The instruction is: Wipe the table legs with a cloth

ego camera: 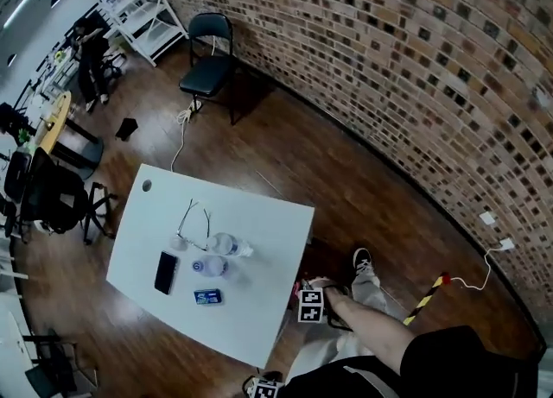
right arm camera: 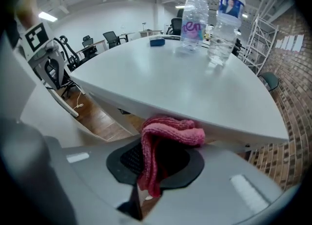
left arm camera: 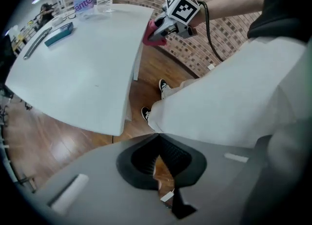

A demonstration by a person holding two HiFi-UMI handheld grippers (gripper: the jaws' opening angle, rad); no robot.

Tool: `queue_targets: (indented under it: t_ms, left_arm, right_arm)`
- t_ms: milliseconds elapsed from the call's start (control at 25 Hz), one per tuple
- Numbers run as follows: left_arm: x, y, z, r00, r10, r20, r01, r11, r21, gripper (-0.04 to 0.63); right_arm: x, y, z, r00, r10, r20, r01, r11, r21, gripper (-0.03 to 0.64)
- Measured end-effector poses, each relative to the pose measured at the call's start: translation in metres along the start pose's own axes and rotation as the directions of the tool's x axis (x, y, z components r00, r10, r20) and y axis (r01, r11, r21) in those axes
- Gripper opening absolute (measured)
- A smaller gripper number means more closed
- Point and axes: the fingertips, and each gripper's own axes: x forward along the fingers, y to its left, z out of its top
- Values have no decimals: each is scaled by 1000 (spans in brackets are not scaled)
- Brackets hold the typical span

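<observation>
A pink knitted cloth (right arm camera: 168,133) hangs folded between the jaws of my right gripper (right arm camera: 155,163), which is shut on it. The cloth sits just under the near edge of the white table (right arm camera: 195,87). In the head view the right gripper (ego camera: 311,303) is at the table's (ego camera: 259,224) right side, close to its rim. The left gripper view shows that gripper (left arm camera: 170,19) pressing the cloth (left arm camera: 154,34) against the table edge above a white table leg (left arm camera: 137,65). My left gripper (left arm camera: 158,173) is shut on nothing, low beside the person's pale trousers (left arm camera: 219,107).
Two water bottles (right arm camera: 222,21), a blue box (ego camera: 207,296), a black phone (ego camera: 165,272) and glasses (ego camera: 192,225) lie on the table. A brick wall (ego camera: 415,68) curves behind. A black chair (ego camera: 207,64) stands beyond, office chairs (ego camera: 52,198) at left. The person's shoe (ego camera: 362,260) rests on the wood floor.
</observation>
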Motion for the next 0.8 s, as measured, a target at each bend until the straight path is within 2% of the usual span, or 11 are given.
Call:
queue_targets:
  t_ms: [200, 400, 560, 680, 800]
  left_arm:
    - [6, -22, 71, 998, 56, 37, -51, 991, -123, 0]
    - [15, -36, 159, 992, 105, 77, -80, 958, -275, 0]
    - [15, -49, 241, 990, 80, 119, -24, 911, -412, 0]
    - [28, -58, 287, 990, 45, 135, 22, 889, -458, 0]
    - [28, -58, 324, 990, 48, 133, 24, 871, -491, 0]
  right_arm:
    - [-13, -53, -12, 997, 71, 7, -71, 997, -18, 52]
    - [-26, -88, -19, 988, 154, 12, -154, 988, -29, 52]
    - [-36, -116, -22, 980, 198, 20, -198, 980, -15, 54]
    - [-43, -141, -30, 978, 209, 20, -209, 978, 4, 54]
    - [-48, -164, -37, 977, 211, 20, -211, 977, 11, 54]
